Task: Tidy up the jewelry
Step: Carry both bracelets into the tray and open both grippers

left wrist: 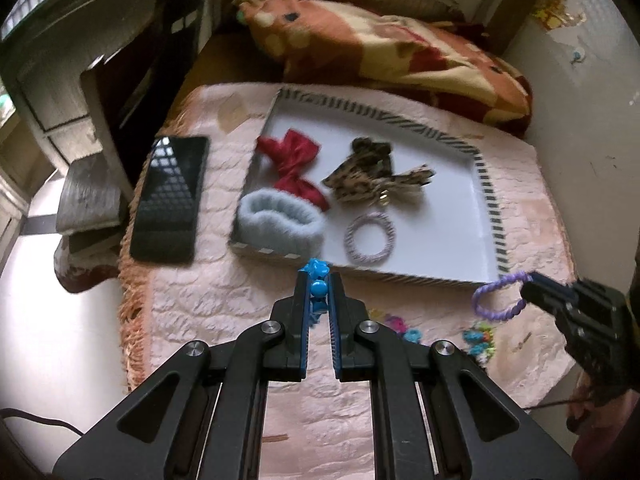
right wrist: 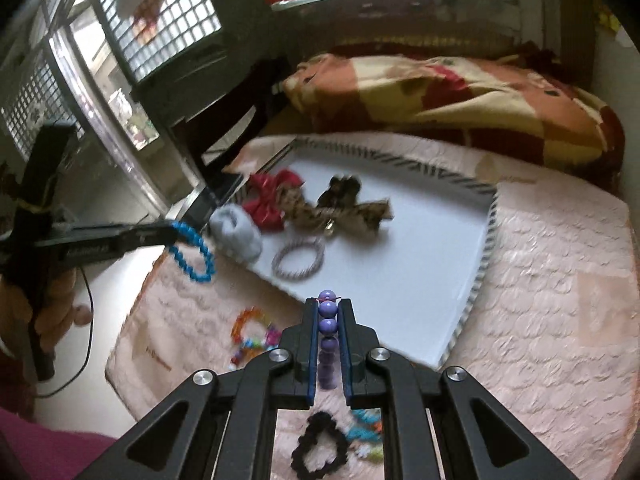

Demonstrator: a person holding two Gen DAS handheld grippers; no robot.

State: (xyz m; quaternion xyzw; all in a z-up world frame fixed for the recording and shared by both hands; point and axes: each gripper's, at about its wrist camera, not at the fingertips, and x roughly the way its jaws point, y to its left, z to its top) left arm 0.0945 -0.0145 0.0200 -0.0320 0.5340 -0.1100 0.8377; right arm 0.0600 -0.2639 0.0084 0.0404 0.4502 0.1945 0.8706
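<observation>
My left gripper (left wrist: 319, 280) is shut on a blue bead bracelet (left wrist: 319, 289) and holds it above the pink cloth, just before the near edge of the white tray (left wrist: 420, 184); the bracelet also shows in the right wrist view (right wrist: 194, 254). My right gripper (right wrist: 329, 304) is shut on a purple bead bracelet (right wrist: 328, 324) near the tray's (right wrist: 384, 280) near right corner; it hangs as a loop in the left wrist view (left wrist: 498, 296). The tray holds a red bow (left wrist: 294, 164), a leopard bow (left wrist: 372, 174), a grey furry scrunchie (left wrist: 280, 224) and a pale hair tie (left wrist: 370, 240).
A black phone (left wrist: 170, 200) lies left of the tray. Colourful bead pieces (right wrist: 252, 332) and a black scrunchie (right wrist: 320, 448) lie on the pink cloth (right wrist: 540, 280). A folded blanket (left wrist: 392, 52) sits behind the tray. The table edge drops off at the left.
</observation>
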